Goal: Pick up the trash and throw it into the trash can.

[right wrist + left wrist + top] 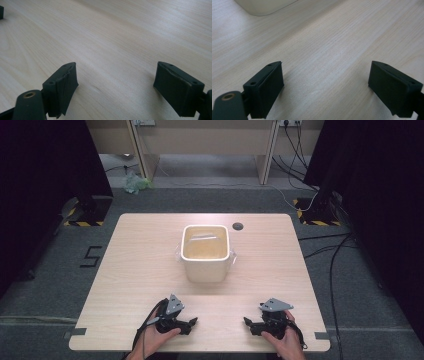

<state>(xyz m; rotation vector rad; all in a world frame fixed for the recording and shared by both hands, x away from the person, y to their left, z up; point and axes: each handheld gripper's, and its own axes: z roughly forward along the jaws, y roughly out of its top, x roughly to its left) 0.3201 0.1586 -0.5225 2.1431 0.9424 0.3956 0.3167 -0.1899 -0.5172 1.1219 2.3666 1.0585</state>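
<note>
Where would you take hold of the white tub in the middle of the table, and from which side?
Probably by the small side tabs near the rim of the tub, one hand-held gripper per side: the left hand-held gripper from its left, the right hand-held gripper from its right. The tub is upright, open-topped and wide, seemingly too broad for one pair of jaws. Both pairs stand open and empty.

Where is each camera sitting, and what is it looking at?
High view: sits above the person's side, looking forward and down on the table, the white tub, both hands and each claw, left and right.
Left gripper view: rides the left claw, looking along its wide-apart jaws at bare wood and the tub's corner.
Right gripper view: rides the right claw, jaws apart over bare wood.
Shared: all show the wooden tabletop; high and left also show the tub.
</note>
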